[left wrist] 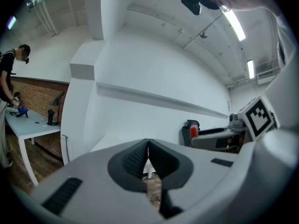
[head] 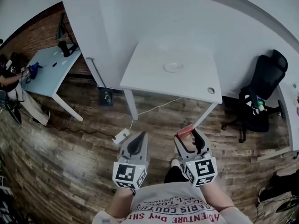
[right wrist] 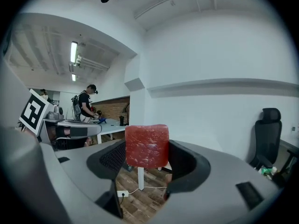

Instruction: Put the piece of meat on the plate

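Observation:
A red slab of meat (right wrist: pixel 146 145) sits clamped between the jaws of my right gripper (right wrist: pixel 146 158); in the head view the meat (head: pixel 184 131) shows at the tip of the right gripper (head: pixel 187 135), held above the wooden floor in front of the white table (head: pixel 149 73). A white plate (head: pixel 173 67) lies on that table, well ahead of both grippers. My left gripper (head: pixel 137 144) is shut with nothing in it, its dark pads (left wrist: pixel 135 160) pressed together, and hangs beside the right one.
A black office chair (head: pixel 261 92) stands to the right of the table. A power strip (head: pixel 120 135) with a cable lies on the floor near the table leg. At far left a person (head: pixel 11 76) works at a light blue table (head: pixel 49 71).

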`<state>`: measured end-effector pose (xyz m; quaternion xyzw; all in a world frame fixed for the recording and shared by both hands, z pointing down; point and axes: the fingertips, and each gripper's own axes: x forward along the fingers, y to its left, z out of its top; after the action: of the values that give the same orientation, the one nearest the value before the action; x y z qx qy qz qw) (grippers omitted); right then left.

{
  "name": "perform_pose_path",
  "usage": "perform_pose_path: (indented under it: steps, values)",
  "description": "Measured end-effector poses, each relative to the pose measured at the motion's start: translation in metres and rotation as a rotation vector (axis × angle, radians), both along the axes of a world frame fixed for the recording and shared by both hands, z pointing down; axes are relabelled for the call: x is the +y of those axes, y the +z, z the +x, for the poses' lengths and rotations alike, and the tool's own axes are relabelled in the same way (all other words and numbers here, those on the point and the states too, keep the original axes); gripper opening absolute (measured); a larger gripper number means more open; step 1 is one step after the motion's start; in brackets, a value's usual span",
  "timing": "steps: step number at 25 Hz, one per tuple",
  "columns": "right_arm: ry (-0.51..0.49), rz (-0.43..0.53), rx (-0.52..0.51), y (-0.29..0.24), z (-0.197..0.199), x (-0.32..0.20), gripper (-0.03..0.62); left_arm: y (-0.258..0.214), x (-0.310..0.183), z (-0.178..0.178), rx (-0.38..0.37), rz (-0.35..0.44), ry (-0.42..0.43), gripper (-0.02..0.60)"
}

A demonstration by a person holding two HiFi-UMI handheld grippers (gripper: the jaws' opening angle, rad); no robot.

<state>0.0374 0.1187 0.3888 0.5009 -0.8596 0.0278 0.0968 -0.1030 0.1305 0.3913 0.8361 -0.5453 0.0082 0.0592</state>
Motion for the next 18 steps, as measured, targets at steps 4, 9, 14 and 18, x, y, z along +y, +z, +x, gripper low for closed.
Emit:
perform_pose_path:
  steps: [4,9,14,18]
  values:
    - [-0.045,-0.012,-0.003,-0.006,0.034,-0.065,0.290,-0.010,-0.060,0.037,0.048,-0.016,-0.029,0.008]
    - [-0.065,-0.019,-0.019,-0.009,0.086,-0.146,0.290,-0.018,-0.137,0.092,0.013,-0.006,-0.047,0.008]
    - [-0.074,-0.057,-0.025,0.004,0.125,-0.205,0.290,-0.019,-0.190,0.139,-0.108,0.015,-0.048,0.008]
    - [-0.077,-0.093,-0.040,0.015,0.137,-0.240,0.290,-0.015,-0.226,0.152,-0.113,-0.008,-0.039,0.008]
